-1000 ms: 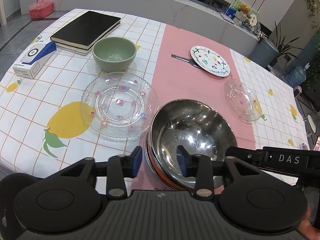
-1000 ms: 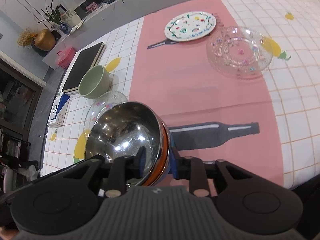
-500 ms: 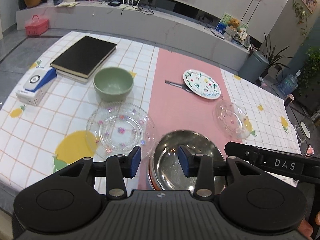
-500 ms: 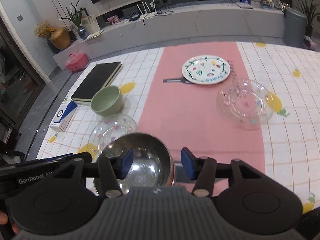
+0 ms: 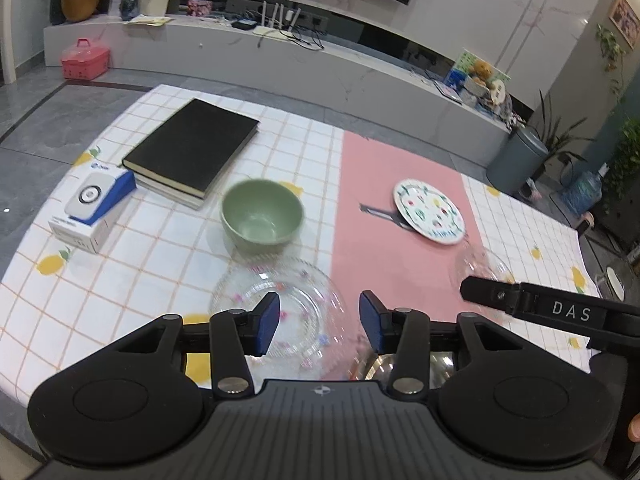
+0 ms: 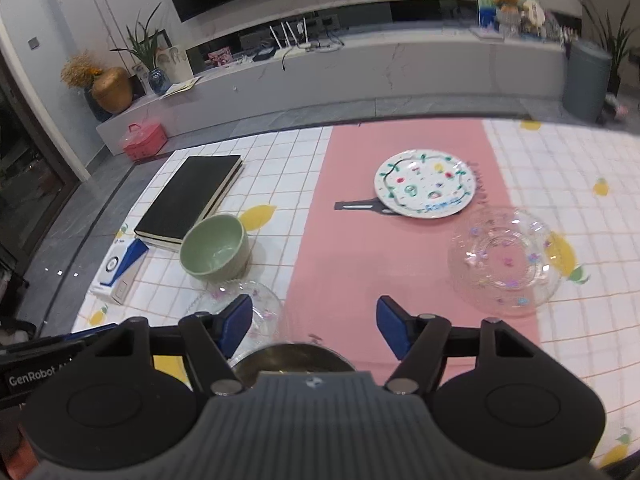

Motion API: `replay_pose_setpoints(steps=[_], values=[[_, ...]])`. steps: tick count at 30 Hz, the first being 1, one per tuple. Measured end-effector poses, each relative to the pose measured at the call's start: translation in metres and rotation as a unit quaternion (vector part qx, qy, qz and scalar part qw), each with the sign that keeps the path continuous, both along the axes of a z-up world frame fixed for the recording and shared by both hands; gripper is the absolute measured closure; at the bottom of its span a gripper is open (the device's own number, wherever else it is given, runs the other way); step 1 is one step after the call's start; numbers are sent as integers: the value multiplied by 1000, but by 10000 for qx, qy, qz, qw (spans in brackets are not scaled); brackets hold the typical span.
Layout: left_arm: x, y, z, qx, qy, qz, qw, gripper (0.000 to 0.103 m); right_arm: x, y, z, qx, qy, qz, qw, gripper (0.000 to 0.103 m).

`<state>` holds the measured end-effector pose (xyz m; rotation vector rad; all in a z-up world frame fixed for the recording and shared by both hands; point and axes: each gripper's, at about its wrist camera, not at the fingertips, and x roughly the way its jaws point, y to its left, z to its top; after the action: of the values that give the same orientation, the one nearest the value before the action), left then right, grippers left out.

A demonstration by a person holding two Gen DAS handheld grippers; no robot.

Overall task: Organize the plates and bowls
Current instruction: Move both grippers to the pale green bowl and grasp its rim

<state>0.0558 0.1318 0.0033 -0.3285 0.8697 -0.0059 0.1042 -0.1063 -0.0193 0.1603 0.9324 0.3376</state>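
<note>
Both grippers are standing with jaws apart, having just been opening, and nothing is lying between the pads of either. The left gripper (image 5: 318,322) is hanging over the near glass plate (image 5: 280,312), with the green bowl (image 5: 262,216) straight ahead beyond it. The right gripper (image 6: 314,330) is sitting above the steel bowl (image 6: 292,354), released at the table's near edge. The far glass plate (image 6: 504,266) is lying ahead and to its right, nearer the right hand. Judged next: whichever dish is nearest each hand.
</note>
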Motion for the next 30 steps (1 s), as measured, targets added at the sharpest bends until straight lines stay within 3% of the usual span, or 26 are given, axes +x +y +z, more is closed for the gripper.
replay_pose_setpoints(steps=[10, 22, 28, 30], values=[[47, 42, -18, -268, 78, 446, 9986, 46, 59, 35, -25, 114, 623, -25, 9980, 35], [109, 80, -68, -458, 627, 814, 9936, 46, 129, 114, -64, -113, 1144, 560, 9918, 51], [128, 89, -89, -549, 873, 802, 9914, 47, 147, 132, -83, -191, 1360, 555, 9890, 59], [133, 90, -95, -556, 950, 793, 9908, 52, 151, 138, -88, -204, 1433, 590, 9877, 63]])
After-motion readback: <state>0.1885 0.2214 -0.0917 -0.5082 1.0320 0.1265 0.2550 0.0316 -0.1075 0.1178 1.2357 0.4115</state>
